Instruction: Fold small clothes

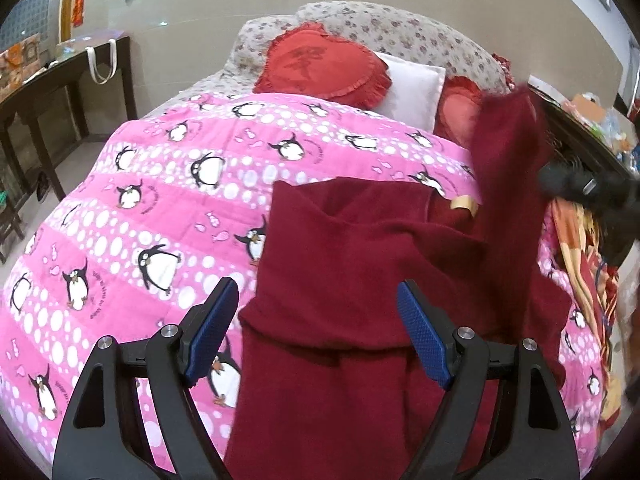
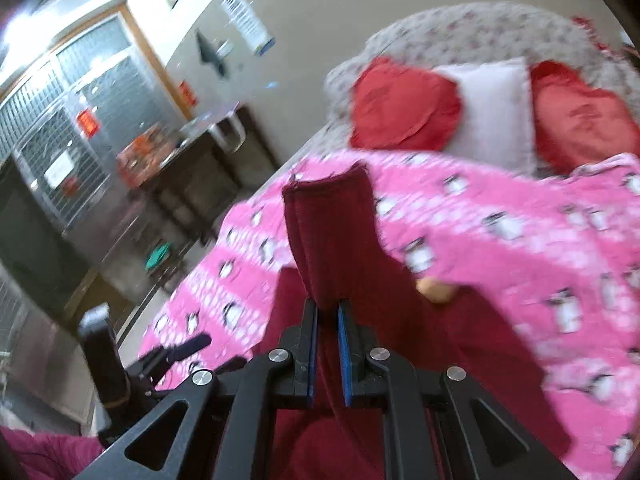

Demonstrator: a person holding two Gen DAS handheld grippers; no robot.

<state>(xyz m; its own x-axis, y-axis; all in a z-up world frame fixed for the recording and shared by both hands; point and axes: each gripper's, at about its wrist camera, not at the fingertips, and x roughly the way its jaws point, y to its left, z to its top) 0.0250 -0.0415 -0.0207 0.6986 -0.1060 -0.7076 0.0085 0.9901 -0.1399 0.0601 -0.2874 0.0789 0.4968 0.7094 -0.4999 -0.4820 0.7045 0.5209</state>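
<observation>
- On pink penguin-print quilt (image 1: 132, 200): dark red knitted garment (image 1: 340, 264), partly spread.
- Left gripper (image 1: 316, 320): fingers spread above garment.
- Right gripper (image 2: 328, 320): fingers pinching lifted sleeve.

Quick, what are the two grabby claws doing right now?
Left gripper: open, holding nothing, above the dark red garment.
Right gripper: closed on the garment's sleeve.

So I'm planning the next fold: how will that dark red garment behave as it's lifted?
Probably floppy: the part of the dark red garment pinched by the right gripper hangs in soft folds. It looks like thick fleecy knit, so likely not slippery against the blue pads. The rest may drag across the penguin quilt.
</observation>
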